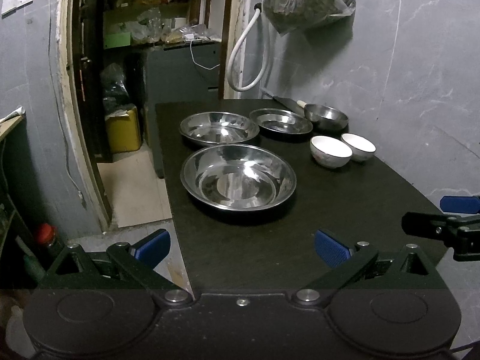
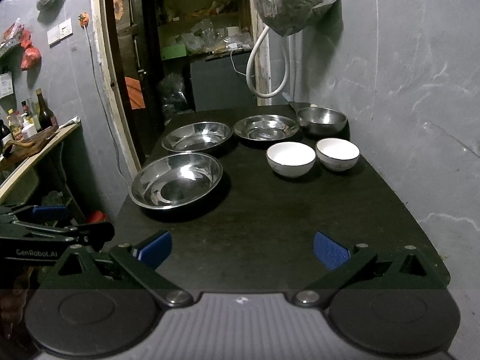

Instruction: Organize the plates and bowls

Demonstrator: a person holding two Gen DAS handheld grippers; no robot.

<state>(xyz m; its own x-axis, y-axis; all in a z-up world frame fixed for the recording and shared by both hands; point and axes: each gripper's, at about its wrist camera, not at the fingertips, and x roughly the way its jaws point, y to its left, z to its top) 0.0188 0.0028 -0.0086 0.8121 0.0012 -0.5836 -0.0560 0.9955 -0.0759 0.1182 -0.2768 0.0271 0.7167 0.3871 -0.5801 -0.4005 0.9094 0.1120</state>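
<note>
On the black table (image 1: 345, 210) (image 2: 300, 210) stand three steel plates: a near one (image 1: 238, 177) (image 2: 177, 180), a far left one (image 1: 219, 127) (image 2: 198, 136) and a far middle one (image 1: 280, 120) (image 2: 265, 127). A steel bowl (image 1: 326, 115) (image 2: 321, 120) stands at the back right. Two white bowls (image 1: 330, 151) (image 1: 358, 146) (image 2: 291, 159) (image 2: 337, 153) stand side by side in front of it. My left gripper (image 1: 241, 247) is open and empty over the table's near left edge. My right gripper (image 2: 243, 247) is open and empty over the near edge.
A knife (image 1: 285, 100) lies at the back by the steel bowl. A grey wall (image 2: 420, 105) runs along the table's right side, with a hanging bag (image 2: 295, 0) and a white hose (image 2: 258, 69). An open doorway is behind the table. A counter with bottles (image 2: 33, 120) stands left.
</note>
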